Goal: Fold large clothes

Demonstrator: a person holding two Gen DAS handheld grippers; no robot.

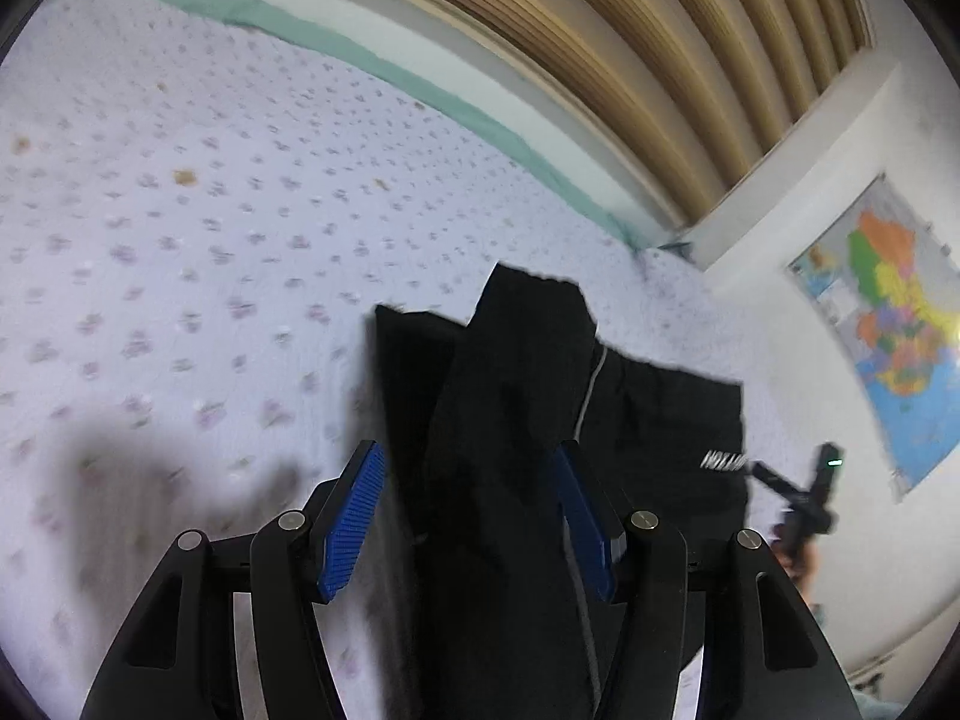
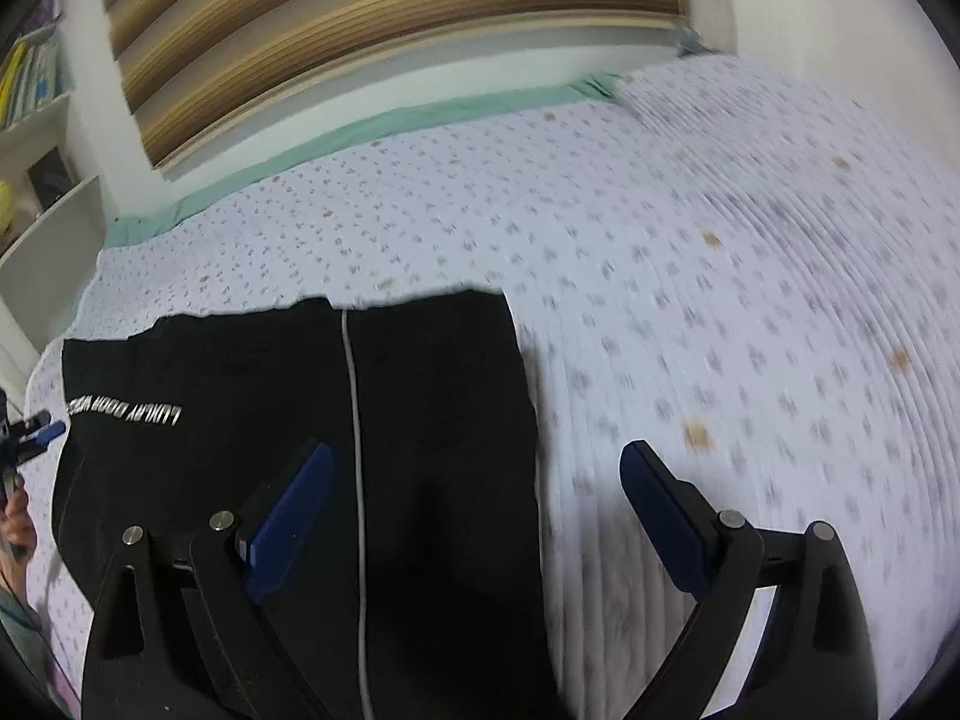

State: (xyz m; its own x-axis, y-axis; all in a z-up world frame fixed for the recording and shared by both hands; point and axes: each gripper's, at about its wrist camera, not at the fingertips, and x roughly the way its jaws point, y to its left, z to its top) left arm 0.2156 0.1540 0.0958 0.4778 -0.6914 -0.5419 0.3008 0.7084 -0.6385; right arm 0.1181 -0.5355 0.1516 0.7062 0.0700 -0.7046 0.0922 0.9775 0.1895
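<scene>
A black garment (image 1: pixel 516 420) with white lettering and a thin grey stripe lies on a bed with a white flower-print cover (image 1: pixel 180 240). In the left wrist view my left gripper (image 1: pixel 471 468) is open, and a raised fold of the black cloth sits between its blue pads (image 1: pixel 354 522). In the right wrist view the garment (image 2: pixel 420 408) lies flat; my right gripper (image 2: pixel 480 480) is open above its right edge, the left pad (image 2: pixel 288 522) over the cloth, the right pad over the bed cover (image 2: pixel 720 300). The left gripper (image 2: pixel 36 429) shows at the far left edge.
A window with tan blinds (image 1: pixel 630 30) and a teal bed edge (image 1: pixel 360 60) are behind the bed. A colourful wall map (image 1: pixel 888 324) hangs on the right. White shelves with books (image 2: pixel 36 120) stand on the left of the right wrist view.
</scene>
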